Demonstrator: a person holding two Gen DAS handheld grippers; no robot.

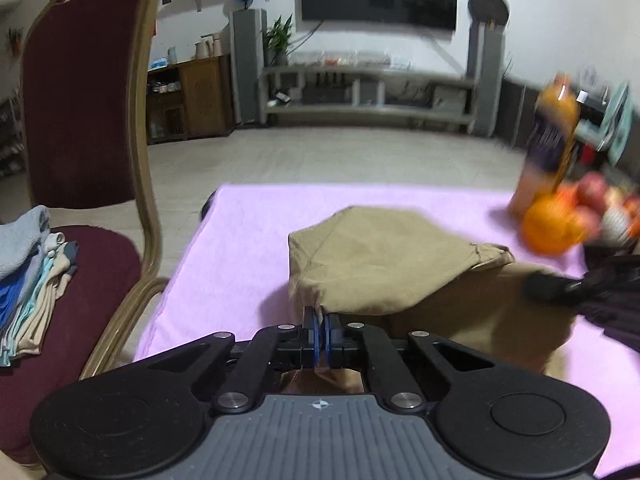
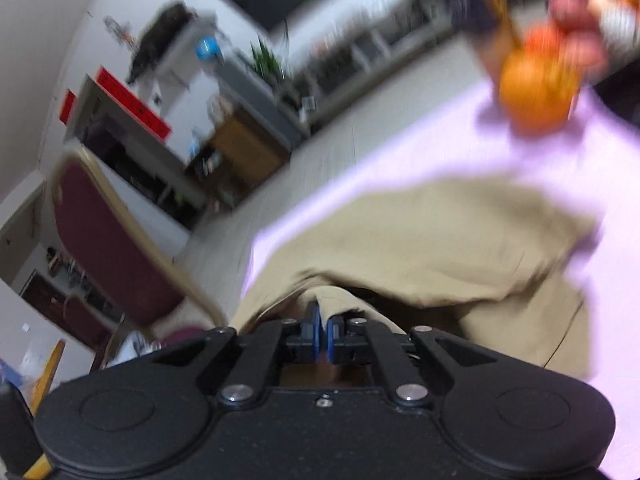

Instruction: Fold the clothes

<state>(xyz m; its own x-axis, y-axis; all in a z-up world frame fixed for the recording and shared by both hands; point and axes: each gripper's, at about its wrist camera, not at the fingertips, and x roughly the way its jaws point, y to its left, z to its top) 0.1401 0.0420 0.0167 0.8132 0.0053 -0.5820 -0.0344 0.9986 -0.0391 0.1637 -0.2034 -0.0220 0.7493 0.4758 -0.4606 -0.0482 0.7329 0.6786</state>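
Pinched tan garment [image 1: 380, 256] drapes, folded, rumpled.

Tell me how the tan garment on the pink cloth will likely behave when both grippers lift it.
The tan garment is probably floppy: it drapes in soft folds from the left gripper and right gripper, both shut on its edge. It likely sags between them. It looks light, and should slide easily over the pink cloth.

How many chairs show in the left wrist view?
1: a maroon chair left of the pink-covered table, with a stack of folded clothes on its seat. Others may be out of frame.
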